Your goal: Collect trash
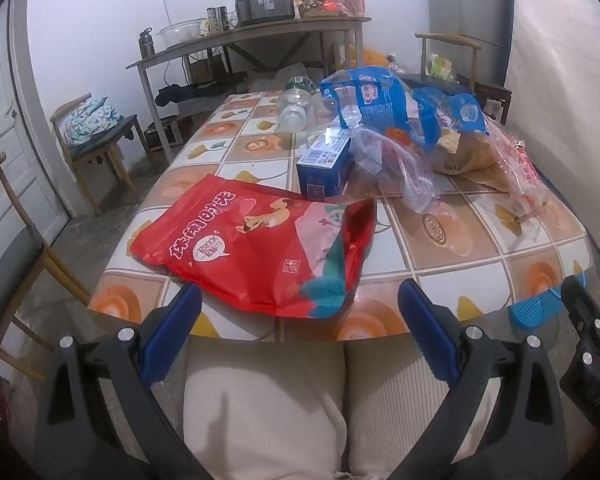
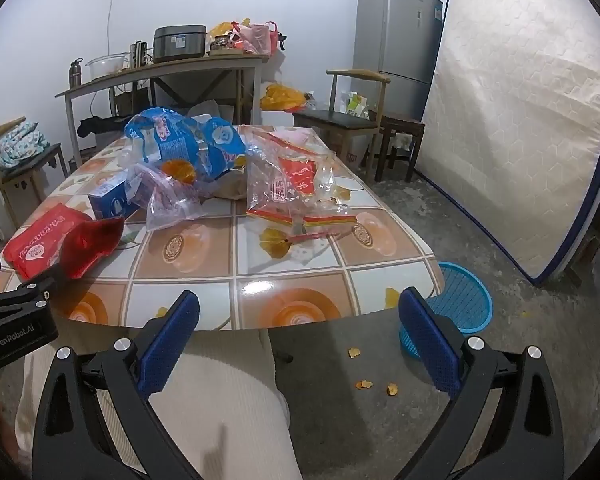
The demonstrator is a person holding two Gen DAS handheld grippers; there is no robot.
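A: Several wrappers lie on the tiled table (image 2: 300,264). Item one?

B: Red snack pouch (image 1: 260,240), flat near the front left edge, its mouth torn open toward the right; contents cannot be told.

A: Item two?

B: Small blue carton (image 1: 326,164), lying on its side just behind the pouch, touching a crumpled clear bag (image 1: 396,168).

A: Item three?

B: Blue printed bag (image 2: 184,144), heaped mid-table, with something orange showing through the plastic at its front.

A: Item four?

B: Clear bag with red print (image 2: 296,188), crumpled at the right side of the table, its red strip trailing toward the front edge. A tan paper bag (image 1: 468,156) lies between it and the blue one.

A: Any glass?

B: A clear jar (image 1: 296,106) on its side at the far end; looks empty.

A: Receptacle?

B: Blue mesh basket (image 2: 464,300), on the floor just beside the table's front right corner; its inside looks bare. Orange scraps (image 2: 366,384) lie on the floor near it.

A: Tools?

B: Left gripper (image 1: 300,316), jaws wide, nothing between them, short of the pouch. Right gripper (image 2: 300,320), jaws wide, nothing held, at the table's front edge.
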